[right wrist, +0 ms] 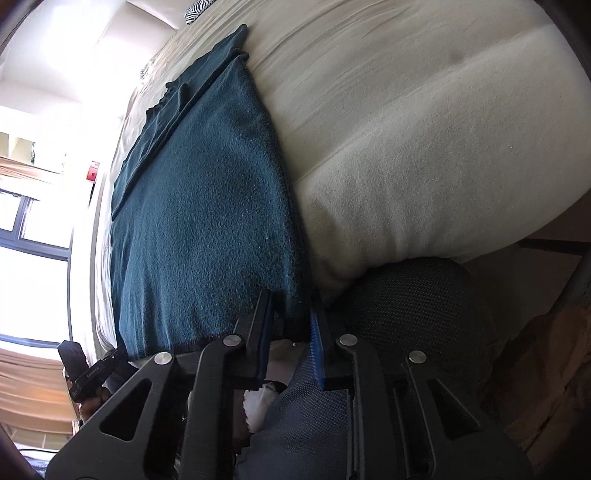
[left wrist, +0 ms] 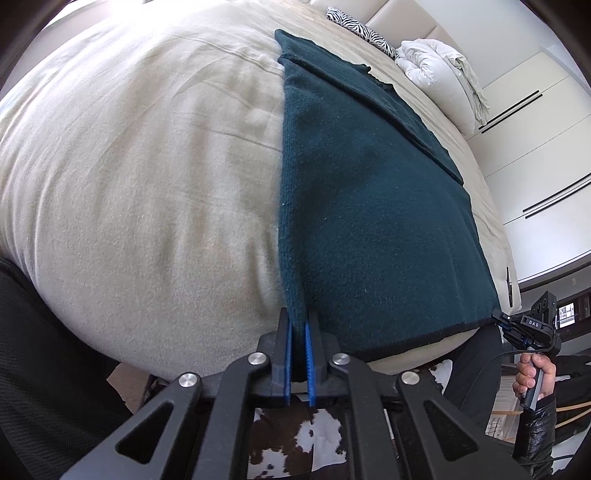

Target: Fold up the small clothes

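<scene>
A dark teal knit garment [left wrist: 369,221] lies flat on a cream bed cover [left wrist: 147,166], with a folded layer along its far side. My left gripper [left wrist: 298,317] is shut on its near left corner, and the fabric is pinched between the blue pads [left wrist: 289,347]. At the near right corner of the garment, the right gripper [left wrist: 498,319] is held up by a hand [left wrist: 535,376]. In the right wrist view the garment [right wrist: 203,221] runs down to my right gripper [right wrist: 291,302], which is shut on its near corner. The left gripper [right wrist: 122,354] shows at the other corner.
A rolled white duvet [left wrist: 436,70] and a zebra-print pillow [left wrist: 358,27] lie at the head of the bed. White wardrobe doors [left wrist: 535,147] stand on the right. A cowhide rug [left wrist: 295,435] covers the floor below. Something black and meshed [right wrist: 417,314] presses against the bed's edge.
</scene>
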The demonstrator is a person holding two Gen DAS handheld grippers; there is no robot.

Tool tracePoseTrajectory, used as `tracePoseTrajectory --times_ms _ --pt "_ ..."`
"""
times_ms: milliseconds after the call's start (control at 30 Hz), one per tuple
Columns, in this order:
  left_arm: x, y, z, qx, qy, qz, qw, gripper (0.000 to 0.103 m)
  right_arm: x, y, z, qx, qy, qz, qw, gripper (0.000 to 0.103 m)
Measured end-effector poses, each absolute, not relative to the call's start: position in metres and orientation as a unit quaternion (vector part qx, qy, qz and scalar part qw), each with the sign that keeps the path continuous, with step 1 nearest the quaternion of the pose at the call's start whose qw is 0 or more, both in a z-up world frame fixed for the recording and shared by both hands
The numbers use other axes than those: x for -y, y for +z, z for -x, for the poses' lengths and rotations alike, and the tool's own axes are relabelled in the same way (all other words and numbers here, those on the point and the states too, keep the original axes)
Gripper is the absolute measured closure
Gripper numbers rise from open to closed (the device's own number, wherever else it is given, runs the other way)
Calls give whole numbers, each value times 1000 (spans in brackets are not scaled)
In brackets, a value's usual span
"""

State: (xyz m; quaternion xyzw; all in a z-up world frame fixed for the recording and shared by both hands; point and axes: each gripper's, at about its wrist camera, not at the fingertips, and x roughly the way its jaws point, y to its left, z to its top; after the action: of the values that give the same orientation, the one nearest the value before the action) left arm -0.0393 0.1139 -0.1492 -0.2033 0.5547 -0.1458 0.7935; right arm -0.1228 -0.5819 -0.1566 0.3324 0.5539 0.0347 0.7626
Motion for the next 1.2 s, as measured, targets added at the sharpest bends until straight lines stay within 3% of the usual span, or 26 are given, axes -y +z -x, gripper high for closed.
tracePoseTrajectory --times_ms 633,1200 --pt "-151 -86 30 -456 -215 346 792 96 579 -75 106 -394 125 -429 803 97" --pt "-170 -41 -69 -379 -221 426 791 96 598 -22 16 -308 140 -457 823 97"
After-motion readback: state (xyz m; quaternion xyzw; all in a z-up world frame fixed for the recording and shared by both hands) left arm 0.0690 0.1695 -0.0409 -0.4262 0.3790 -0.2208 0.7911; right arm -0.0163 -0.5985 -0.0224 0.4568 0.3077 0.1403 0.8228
